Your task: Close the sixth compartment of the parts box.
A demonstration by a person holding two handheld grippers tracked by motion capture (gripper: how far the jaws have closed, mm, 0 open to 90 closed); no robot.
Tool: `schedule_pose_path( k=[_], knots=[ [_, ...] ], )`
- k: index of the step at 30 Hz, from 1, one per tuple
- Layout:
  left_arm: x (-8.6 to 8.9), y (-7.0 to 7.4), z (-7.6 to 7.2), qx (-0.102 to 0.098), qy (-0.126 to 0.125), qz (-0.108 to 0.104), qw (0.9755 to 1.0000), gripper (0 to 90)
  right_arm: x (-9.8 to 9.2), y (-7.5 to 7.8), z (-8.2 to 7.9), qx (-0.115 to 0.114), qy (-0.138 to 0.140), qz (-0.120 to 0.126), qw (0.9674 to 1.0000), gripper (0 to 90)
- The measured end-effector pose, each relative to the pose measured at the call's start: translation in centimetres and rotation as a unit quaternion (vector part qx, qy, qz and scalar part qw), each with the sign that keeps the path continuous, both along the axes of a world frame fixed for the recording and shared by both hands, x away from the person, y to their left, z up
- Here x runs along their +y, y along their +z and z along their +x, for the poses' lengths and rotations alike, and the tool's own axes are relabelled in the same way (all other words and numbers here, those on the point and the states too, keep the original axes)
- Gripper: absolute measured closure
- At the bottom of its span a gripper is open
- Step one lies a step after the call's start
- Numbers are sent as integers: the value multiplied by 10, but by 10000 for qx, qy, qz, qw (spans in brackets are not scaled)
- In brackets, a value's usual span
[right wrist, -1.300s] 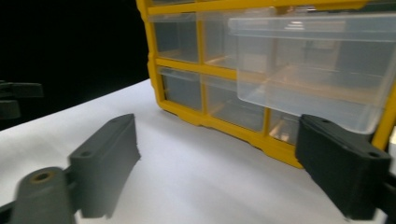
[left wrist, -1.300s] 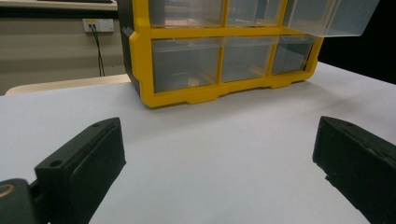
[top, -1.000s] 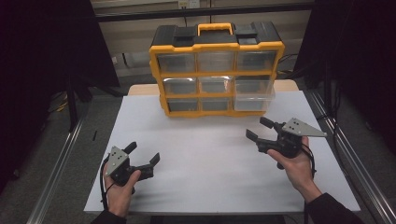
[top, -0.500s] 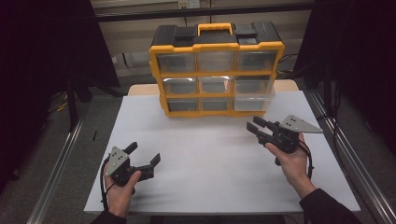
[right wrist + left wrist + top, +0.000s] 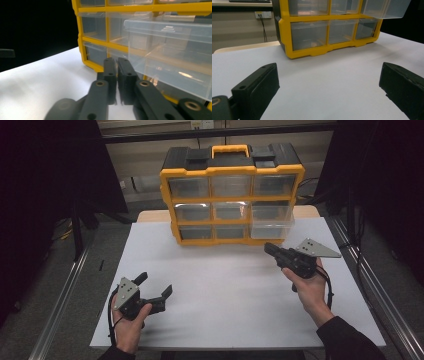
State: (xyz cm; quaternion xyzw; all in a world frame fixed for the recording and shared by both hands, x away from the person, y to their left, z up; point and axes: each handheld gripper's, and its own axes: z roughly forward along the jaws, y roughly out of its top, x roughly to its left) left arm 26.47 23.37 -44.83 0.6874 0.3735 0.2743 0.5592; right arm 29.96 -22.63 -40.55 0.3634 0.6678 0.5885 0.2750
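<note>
A yellow organiser cabinet [image 5: 232, 195] with clear drawers and a black top stands at the back of the white table [image 5: 225, 285]. Its right middle drawer [image 5: 272, 222] sticks out from the front, seen close in the right gripper view [image 5: 170, 50]. My right gripper [image 5: 268, 249] hovers just in front of the cabinet's lower right corner. Its jaws have just been closing and now meet with nothing between them [image 5: 117, 61]. My left gripper [image 5: 155, 285] rests low at the front left, open and empty, facing the cabinet [image 5: 317, 47] from well back.
Metal rails [image 5: 372, 290] run along both sides of the table, with dark curtains beyond. A tan tabletop edge [image 5: 150, 215] shows behind the white surface. Bare white surface lies between the two grippers.
The right gripper's jaws have closed from wide apart to touching, and the hand has drifted slightly left toward the cabinet. The left hand and gripper have not moved.
</note>
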Motion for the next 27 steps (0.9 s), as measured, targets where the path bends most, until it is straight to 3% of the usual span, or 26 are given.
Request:
schedule_pose_path(
  k=[27],
  knots=[
    [1,0,0,-38,47,-34,10000,32,-8,-8,29,23,-201,-118,9997,900]
  ],
)
